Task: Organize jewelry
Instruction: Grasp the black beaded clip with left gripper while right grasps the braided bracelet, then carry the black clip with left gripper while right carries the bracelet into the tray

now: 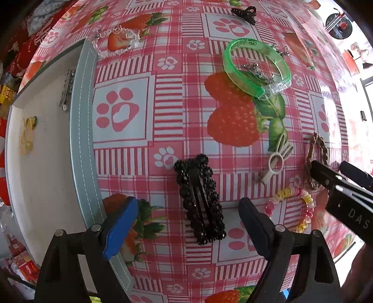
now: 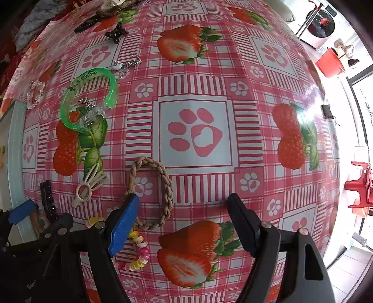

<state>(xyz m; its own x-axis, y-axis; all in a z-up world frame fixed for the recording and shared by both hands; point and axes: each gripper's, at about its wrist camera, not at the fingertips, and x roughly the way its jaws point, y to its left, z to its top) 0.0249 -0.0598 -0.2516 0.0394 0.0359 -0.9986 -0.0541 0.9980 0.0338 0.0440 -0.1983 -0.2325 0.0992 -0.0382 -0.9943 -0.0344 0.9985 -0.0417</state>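
A black beaded hair clip (image 1: pixel 200 200) lies flat on the strawberry tablecloth, between the fingers of my left gripper (image 1: pixel 186 221). That gripper points down and is open, with its pads clear of the clip. In the right wrist view my right gripper (image 2: pixel 184 221) is open above the cloth. Its blue-padded finger (image 2: pixel 123 223) stands just left of a tan braided bracelet (image 2: pixel 166 193), which lies partly between the jaws. A pastel coil hair tie (image 2: pixel 139 254) lies below that finger. The grey-rimmed tray (image 1: pixel 81 130) sits at the left.
In the tray lie a silver clip (image 1: pixel 67 91) and a yellow piece (image 1: pixel 26 135). On the cloth are a green bangle (image 1: pixel 256 67), a white bunny clip (image 1: pixel 277 160), a clear bead bracelet (image 1: pixel 116 44) and a black claw clip (image 1: pixel 244 12). The table edge runs along the right.
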